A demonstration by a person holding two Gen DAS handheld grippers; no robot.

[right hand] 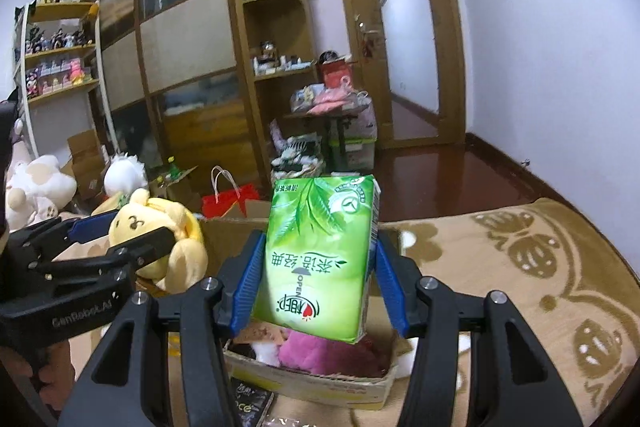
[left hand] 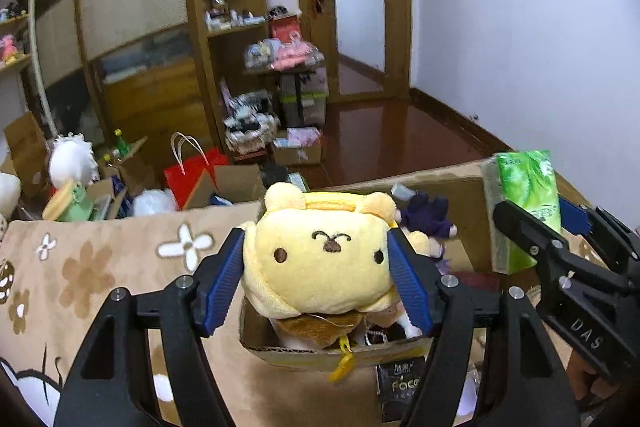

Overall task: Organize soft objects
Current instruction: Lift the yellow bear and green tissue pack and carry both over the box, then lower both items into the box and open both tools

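Observation:
My left gripper [left hand: 318, 267] is shut on a yellow bear plush [left hand: 320, 259] and holds it above an open cardboard box [left hand: 332, 357]. The plush also shows in the right wrist view [right hand: 160, 227], at the left. My right gripper [right hand: 318, 283] is shut on a green tissue pack [right hand: 320, 259] and holds it upright over the same box [right hand: 320, 383]. The pack shows at the right of the left wrist view [left hand: 524, 211]. A purple plush [left hand: 428, 217] and a pink plush [right hand: 312, 351] lie in the box.
The box stands on a beige flowered blanket [left hand: 80, 275]. A black "Face" packet [left hand: 400, 387] lies by the box's front. Beyond the bed are a red paper bag [left hand: 192, 175], cardboard boxes, white plush toys [right hand: 40, 183] and wooden shelves [right hand: 272, 27].

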